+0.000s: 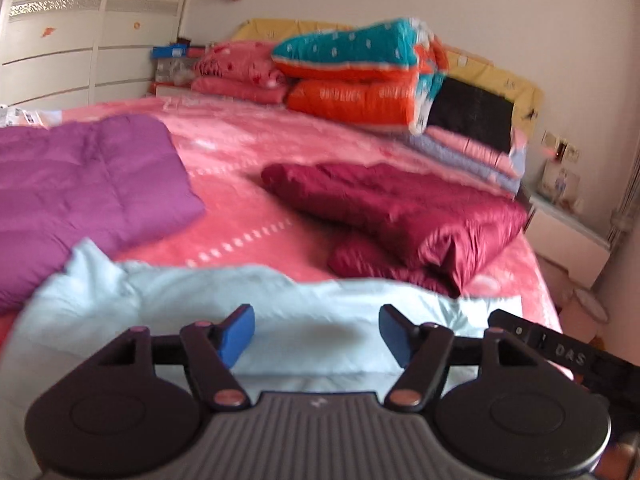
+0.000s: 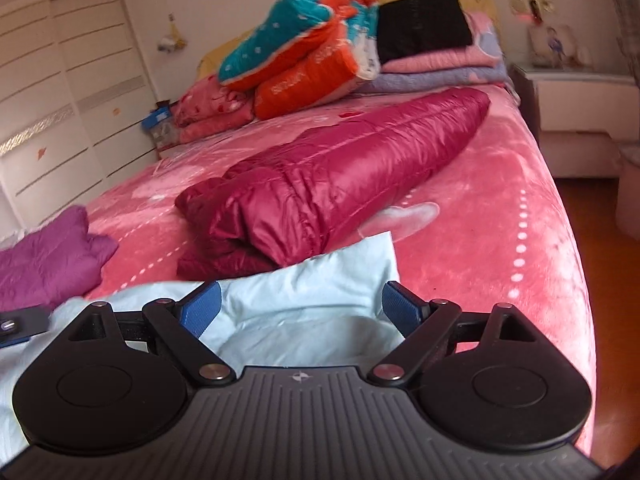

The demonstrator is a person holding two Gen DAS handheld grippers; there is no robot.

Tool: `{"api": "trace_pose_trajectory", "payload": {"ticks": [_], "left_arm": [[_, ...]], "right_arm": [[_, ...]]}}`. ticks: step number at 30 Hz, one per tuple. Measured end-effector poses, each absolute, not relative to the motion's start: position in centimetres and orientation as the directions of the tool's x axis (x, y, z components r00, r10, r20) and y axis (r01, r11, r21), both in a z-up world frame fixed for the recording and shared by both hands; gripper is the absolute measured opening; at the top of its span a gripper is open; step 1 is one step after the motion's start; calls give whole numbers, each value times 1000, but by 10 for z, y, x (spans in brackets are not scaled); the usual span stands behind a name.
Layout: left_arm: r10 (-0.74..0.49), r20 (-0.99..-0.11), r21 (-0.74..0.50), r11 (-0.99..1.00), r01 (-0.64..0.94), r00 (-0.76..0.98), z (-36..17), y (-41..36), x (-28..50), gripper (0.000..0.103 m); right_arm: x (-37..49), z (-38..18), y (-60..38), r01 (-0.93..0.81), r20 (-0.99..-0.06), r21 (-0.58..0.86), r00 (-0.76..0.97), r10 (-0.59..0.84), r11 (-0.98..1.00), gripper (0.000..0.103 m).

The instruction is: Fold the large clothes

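A pale blue padded garment [image 1: 120, 300] lies on the near part of the pink bed [image 1: 256, 184]; it also shows in the right wrist view [image 2: 320, 280]. My left gripper [image 1: 317, 334] is open, its blue pads just above the garment, holding nothing. My right gripper [image 2: 301, 312] is open over the garment's right end, also empty. A dark red down jacket [image 1: 404, 212], folded, lies beyond the garment [image 2: 332, 176]. A purple down jacket [image 1: 88, 184] lies at the left [image 2: 48, 260].
Folded quilts in teal and orange [image 1: 360, 72] and pink blankets are stacked at the headboard. A white wardrobe [image 1: 60, 40] stands at the left. A white nightstand [image 2: 580, 100] is right of the bed, with orange floor [image 2: 616, 320] past the bed's right edge.
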State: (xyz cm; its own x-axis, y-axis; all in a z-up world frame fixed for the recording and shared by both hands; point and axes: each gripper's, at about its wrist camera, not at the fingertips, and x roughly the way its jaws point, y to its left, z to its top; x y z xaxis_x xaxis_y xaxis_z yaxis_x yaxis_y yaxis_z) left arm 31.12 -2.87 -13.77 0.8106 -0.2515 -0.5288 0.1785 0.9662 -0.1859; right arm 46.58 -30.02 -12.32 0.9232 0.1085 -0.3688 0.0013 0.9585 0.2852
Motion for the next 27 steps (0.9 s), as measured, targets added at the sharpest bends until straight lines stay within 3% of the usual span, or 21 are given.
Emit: {"api": "trace_pose_trajectory", "payload": {"ticks": [10,19,23,27], "left_arm": [[-186,-575,-145,981,125,797,-176,-44,339,80],[-183,-564,-125,983,136,805,-194,-50,351,84],[-202,-569,-131,979,155,797,-177,-43,340,84],[-195,-528,-167,978,124,827,-144,-13,311,84]], "right_arm": [[491,-147,-307,37,-464,225,883,74,974,103],[499,-153,-308,51,-484,223,872,66,974,103],[496,-147,-326,10,-481,325,863,156,946,103],[491,-135,-387,-38,-398,570,861,316,821,103]]}}
